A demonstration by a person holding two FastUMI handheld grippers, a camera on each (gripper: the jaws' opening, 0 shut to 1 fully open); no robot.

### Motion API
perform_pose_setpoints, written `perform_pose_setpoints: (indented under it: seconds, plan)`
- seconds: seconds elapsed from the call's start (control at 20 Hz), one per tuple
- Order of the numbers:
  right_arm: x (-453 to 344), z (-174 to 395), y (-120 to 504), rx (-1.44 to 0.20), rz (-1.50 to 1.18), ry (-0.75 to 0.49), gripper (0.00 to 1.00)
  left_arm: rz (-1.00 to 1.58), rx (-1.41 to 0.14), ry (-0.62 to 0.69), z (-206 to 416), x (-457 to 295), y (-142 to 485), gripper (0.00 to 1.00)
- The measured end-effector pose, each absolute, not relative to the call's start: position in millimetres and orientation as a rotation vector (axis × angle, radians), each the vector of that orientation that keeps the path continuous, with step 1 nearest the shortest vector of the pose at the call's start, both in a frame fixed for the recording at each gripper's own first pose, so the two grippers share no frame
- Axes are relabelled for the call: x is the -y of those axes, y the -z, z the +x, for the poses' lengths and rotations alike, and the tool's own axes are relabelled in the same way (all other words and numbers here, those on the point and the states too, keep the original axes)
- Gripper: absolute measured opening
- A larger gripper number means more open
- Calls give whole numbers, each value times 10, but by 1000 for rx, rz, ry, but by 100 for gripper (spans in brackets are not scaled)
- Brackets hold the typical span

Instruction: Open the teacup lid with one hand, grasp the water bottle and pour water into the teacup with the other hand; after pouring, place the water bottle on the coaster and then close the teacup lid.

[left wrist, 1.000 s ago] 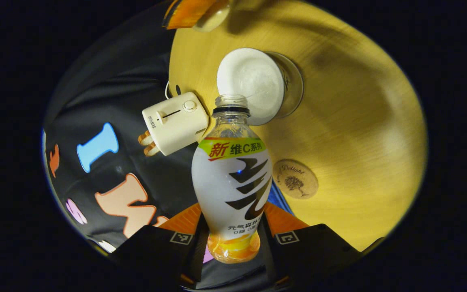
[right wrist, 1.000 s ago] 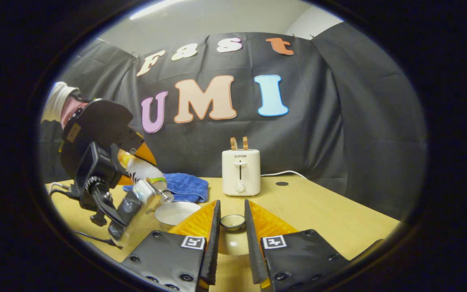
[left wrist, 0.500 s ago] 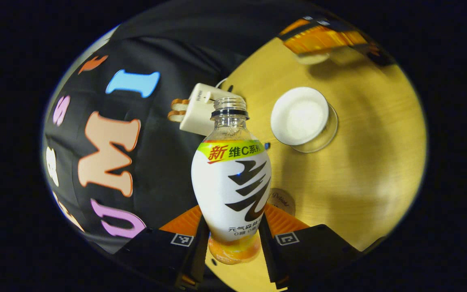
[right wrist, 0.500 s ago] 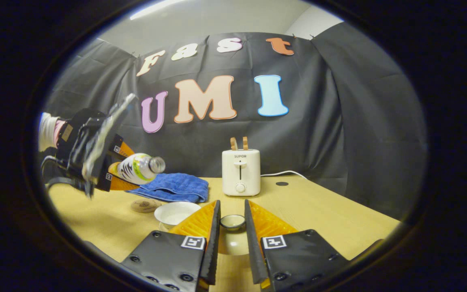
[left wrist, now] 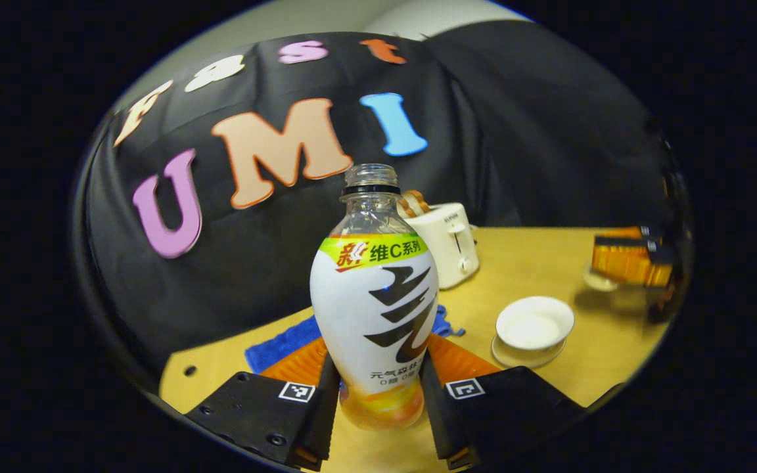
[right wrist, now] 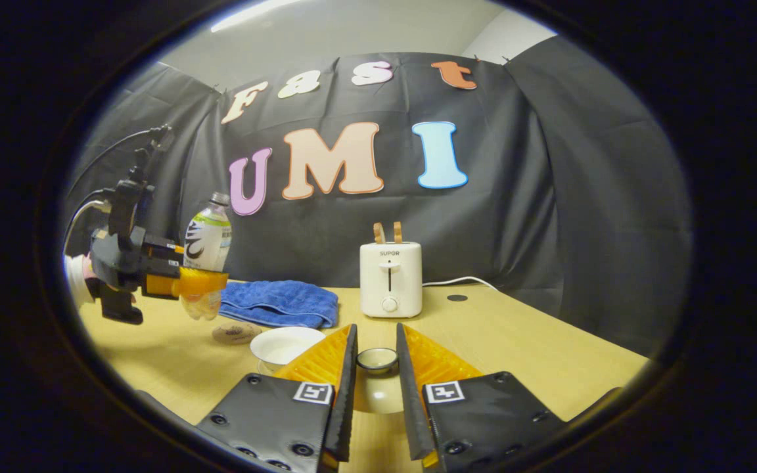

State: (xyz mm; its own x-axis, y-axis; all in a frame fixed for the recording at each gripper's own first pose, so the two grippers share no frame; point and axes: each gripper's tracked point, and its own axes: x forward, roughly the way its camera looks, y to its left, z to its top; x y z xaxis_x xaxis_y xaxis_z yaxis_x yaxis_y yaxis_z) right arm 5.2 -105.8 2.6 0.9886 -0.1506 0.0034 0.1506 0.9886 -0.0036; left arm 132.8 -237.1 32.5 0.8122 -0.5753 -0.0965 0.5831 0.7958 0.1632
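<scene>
Water bottle (left wrist: 373, 299): clear plastic, uncapped, white wrap label with a yellow-green band, orange tint at the base; held upright above the table, in the right gripper view at 9 o'clock. Teacup (left wrist: 534, 326): white, uncovered, on a clear saucer, at 4 o'clock of the bottle in the left gripper view. Coaster (right wrist: 234, 333): round, tan, flat on the table just below the bottle base. Teacup lid (right wrist: 377, 359): pale, ring-knobbed, between the near fingers.

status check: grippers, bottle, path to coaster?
Left gripper shut on water bottle, upright, held above table. Right gripper clamps teacup lid. Teacup open. Coaster bare, nothing on it.
</scene>
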Motion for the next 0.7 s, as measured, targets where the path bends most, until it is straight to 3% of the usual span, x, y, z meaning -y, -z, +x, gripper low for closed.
perform_pose_setpoints:
  seconds: [0.2,0.7]
  plan:
    - [1057,57,-21,3,-4,151,37,-46,-36,583,1503,2272,-336,57]
    - [1058,58,-21,3,-4,151,37,-98,-66,566,1633,2368,-216,57]
